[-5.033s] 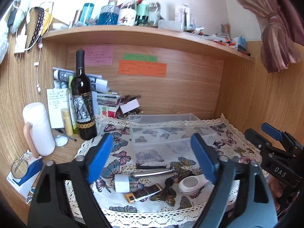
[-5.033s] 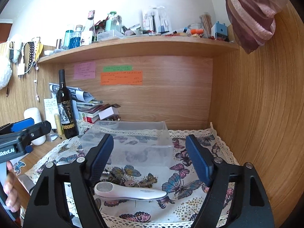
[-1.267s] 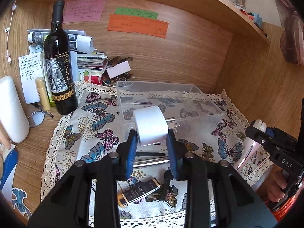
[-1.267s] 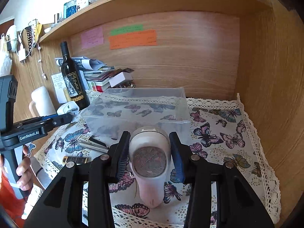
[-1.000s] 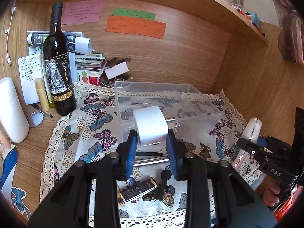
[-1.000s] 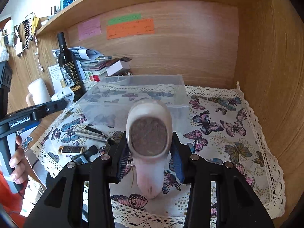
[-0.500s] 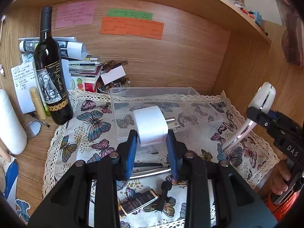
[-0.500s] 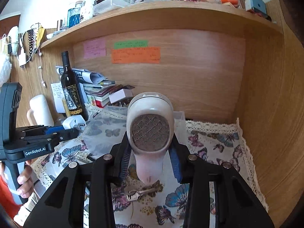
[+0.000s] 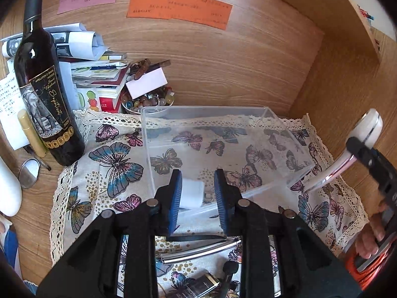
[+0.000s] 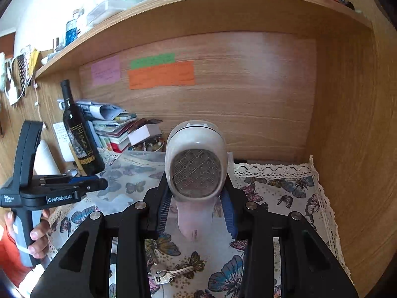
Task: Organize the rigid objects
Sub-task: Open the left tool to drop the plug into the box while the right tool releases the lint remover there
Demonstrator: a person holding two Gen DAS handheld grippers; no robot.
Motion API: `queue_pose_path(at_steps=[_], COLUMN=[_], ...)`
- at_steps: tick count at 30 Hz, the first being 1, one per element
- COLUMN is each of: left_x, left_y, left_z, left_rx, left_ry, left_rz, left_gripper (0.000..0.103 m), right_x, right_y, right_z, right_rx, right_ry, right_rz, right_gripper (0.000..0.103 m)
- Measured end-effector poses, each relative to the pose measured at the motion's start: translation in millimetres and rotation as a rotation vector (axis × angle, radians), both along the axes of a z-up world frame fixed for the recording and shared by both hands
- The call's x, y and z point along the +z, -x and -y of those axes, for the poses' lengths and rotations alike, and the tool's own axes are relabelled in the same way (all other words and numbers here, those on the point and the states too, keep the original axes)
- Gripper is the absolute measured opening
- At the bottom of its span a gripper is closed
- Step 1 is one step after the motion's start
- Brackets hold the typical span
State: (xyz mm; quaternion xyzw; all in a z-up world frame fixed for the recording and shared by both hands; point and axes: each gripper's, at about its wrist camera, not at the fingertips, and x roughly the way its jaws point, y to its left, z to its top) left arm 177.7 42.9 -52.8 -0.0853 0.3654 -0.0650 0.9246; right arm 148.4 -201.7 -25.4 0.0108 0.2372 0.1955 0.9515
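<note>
My left gripper (image 9: 197,193) is open just above the near left corner of the clear plastic box (image 9: 213,134). The white plug adapter (image 9: 191,195) lies loose between its blue pads, inside the box. My right gripper (image 10: 196,208) is shut on a white lint remover (image 10: 196,168), held upright above the butterfly cloth (image 10: 280,188), its round metal mesh facing the camera. The lint remover also shows at the right edge of the left wrist view (image 9: 367,126). The left gripper shows at the left of the right wrist view (image 10: 91,185).
A wine bottle (image 9: 42,87), books, papers and a bead bowl (image 9: 146,101) stand at the back left. A silver pen (image 9: 198,253), a black stick and a small dark box (image 9: 198,285) lie on the cloth near me. Keys (image 10: 168,273) lie under the right gripper. Wooden walls close the back and right.
My left gripper moved forward and down over the box, and its jaws opened, letting the adapter drop into the box. The right gripper kept the lint remover raised and moved nearer the box.
</note>
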Motion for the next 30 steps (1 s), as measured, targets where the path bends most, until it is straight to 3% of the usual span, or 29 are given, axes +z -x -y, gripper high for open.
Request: queue_pose_path(at_steps=[8,12,20,24,30], left_x=[-0.7,0.8,-1.0,-1.6,5.4], left_y=[-9.1,-8.4,-7.7,-6.0,7.1], left_z=[2.3,1.8,-3.4,-4.2,-4.8], left_rx=[-0.038,-0.051,-0.042,-0.034,-0.018], left_ry=[-0.039,-0.059,-0.073,-0.075,-0.106], left_rz=[-0.002,0.002,0.002,0.013,0.08], left_gripper=[0.026,0.027,0.036,0.041,0.062], right_x=[21.1,23.0,-21.5,-39.6,-57.7], right_y=[-32.9,-56.2,-102.1,-114.1,-120.3], right_z=[15.6,9.2,-43.7,-61.2,-81.1], right_rx=[-0.046,-0.016,0.08,0.115,0.119], right_ry=[-0.044,-0.035,0.146,0.18,0.242], right_rz=[0.006,-0.027,-0.21,-0.277,-0.312], right_gripper=[0.034,0.034,0.034,0.034,0.034])
